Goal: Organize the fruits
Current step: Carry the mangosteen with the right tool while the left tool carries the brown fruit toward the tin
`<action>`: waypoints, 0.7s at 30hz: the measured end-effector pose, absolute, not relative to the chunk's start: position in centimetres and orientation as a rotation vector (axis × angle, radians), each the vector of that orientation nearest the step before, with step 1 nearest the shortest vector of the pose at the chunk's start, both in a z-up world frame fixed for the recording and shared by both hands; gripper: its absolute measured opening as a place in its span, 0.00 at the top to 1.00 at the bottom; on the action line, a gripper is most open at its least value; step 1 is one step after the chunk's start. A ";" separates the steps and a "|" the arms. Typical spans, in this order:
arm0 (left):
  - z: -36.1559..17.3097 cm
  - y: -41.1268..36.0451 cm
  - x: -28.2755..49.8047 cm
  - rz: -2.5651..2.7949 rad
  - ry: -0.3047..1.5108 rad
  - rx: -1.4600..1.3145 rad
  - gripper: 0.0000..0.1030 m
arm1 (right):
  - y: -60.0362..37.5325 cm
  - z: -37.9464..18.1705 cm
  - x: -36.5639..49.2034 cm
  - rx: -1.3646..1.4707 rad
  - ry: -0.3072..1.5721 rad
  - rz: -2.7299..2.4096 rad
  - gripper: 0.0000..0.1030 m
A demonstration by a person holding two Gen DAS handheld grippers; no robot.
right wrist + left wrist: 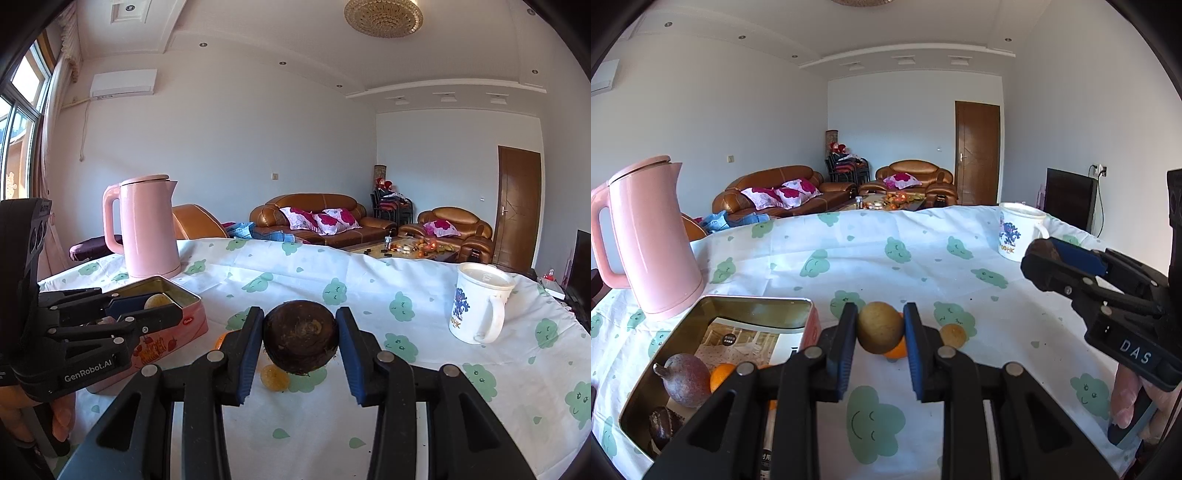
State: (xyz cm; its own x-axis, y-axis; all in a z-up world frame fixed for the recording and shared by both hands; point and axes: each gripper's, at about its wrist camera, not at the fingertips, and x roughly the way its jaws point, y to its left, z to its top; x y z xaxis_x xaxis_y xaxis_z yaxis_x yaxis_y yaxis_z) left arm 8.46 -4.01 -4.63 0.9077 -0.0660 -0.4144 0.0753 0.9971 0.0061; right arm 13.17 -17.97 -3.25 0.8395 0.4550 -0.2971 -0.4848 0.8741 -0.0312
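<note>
Left wrist | left tongs [881, 334] pinch tan speckled fruit [880, 326] | right tongs [300, 341] pinch dark brown round fruit [301, 338]

A: A pink kettle [147, 229] stands upright at the far left of the tabletop [369, 288], which is draped in a white cloth printed with green clouds.

B: And opposite, at the right, a white mug [476, 306] with a blue figure. Behind, brown leather sofas [317, 218] carry floral pillows [325, 219]; a wooden door [519, 206] is shut, under a round ceiling lamp [383, 16].
</note>
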 end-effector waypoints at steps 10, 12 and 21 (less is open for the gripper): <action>-4.4 -4.2 7.8 -0.058 0.391 0.035 0.74 | -17.8 -3.2 12.7 -0.106 0.280 0.500 0.59; -4.3 -4.2 7.6 -0.052 0.385 0.036 0.74 | -17.7 -3.2 12.5 -0.110 0.279 0.500 0.59; -4.1 -4.0 7.3 -0.046 0.371 0.030 0.74 | -16.8 -3.2 12.3 -0.123 0.283 0.511 0.59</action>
State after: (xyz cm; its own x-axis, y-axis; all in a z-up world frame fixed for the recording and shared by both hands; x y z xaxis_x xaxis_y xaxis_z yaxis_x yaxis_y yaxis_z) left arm 7.26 -3.97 -4.10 0.9308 -0.0390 -0.3635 0.0500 0.9985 0.0209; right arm 12.26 -16.83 -3.19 0.8344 0.4644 -0.2968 -0.4982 0.8659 -0.0458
